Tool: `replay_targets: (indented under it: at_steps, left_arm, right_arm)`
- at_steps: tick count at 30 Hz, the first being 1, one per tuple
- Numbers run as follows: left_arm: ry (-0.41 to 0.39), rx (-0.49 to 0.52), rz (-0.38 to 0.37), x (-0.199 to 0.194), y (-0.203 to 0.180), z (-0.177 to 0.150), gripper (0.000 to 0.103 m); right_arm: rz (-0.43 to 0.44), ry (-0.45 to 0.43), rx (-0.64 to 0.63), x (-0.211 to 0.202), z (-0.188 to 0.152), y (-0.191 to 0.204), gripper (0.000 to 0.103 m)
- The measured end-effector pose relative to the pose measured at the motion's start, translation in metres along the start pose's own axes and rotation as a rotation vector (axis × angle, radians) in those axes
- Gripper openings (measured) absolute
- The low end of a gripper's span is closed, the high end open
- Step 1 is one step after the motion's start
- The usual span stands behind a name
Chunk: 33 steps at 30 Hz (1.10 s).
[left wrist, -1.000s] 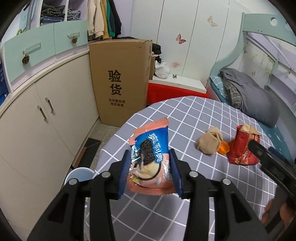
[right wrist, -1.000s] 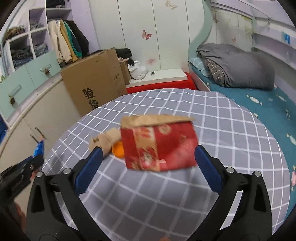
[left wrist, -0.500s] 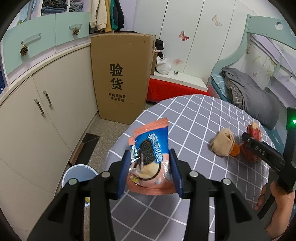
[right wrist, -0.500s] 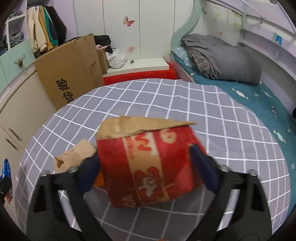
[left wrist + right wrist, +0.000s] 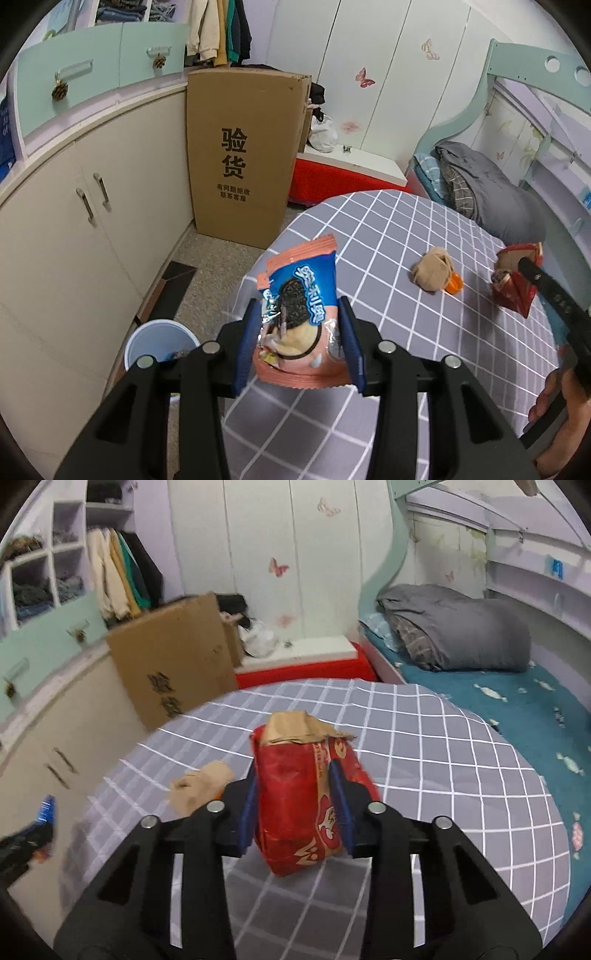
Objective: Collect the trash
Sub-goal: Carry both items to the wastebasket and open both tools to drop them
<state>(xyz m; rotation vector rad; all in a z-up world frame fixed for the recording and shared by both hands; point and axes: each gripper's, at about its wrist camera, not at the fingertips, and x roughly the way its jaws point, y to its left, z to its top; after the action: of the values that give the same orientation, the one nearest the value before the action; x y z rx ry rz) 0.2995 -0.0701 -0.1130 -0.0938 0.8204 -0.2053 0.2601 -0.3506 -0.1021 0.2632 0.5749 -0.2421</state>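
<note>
My left gripper [image 5: 299, 343] is shut on a pink and blue cookie wrapper [image 5: 301, 317], held above the table's left edge. A white trash bin [image 5: 159, 341] stands on the floor below, to the left. My right gripper [image 5: 293, 808] is shut on a red snack bag [image 5: 299, 801] with a torn brown top, held above the grey checked tablecloth [image 5: 424, 794]. The red bag also shows in the left wrist view [image 5: 511, 286]. A crumpled brown paper [image 5: 432, 273] and an orange piece [image 5: 454, 284] lie on the table.
A tall cardboard box [image 5: 240, 158] stands on the floor beyond the table. Cream cabinets [image 5: 74, 229] line the left wall. A bed with a grey blanket [image 5: 454, 627] is at the right.
My right gripper has closed on the red bag and lifted it off the table. My left gripper, still holding the wrapper, has shifted toward the table's left edge, bringing the bin more into view.
</note>
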Motion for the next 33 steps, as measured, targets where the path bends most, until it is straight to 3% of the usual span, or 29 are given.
replay_targets:
  at_steps: [7, 13, 23, 28, 33]
  left_arm:
    - [-0.028, -0.014, -0.027, -0.031, 0.02, -0.009, 0.041]
    - [-0.047, -0.048, -0.042, -0.055, 0.054, -0.017, 0.041]
    - [-0.041, -0.212, 0.045, -0.074, 0.173, -0.039, 0.041]
    - [-0.011, -0.299, 0.11, -0.066, 0.236, -0.049, 0.041]
    - [0.021, -0.359, 0.151, -0.05, 0.283, -0.056, 0.041]
  right_arm:
    - [0.2, -0.076, -0.009, -0.06, -0.004, 0.033, 0.033]
    - [0.393, -0.068, -0.077, -0.09, -0.011, 0.1, 0.033]
    - [0.663, 0.121, -0.185, -0.072, -0.057, 0.239, 0.033]
    - [0.758, 0.226, -0.203, -0.054, -0.083, 0.301, 0.033]
    - [0.785, 0.3, -0.21, -0.023, -0.107, 0.344, 0.033]
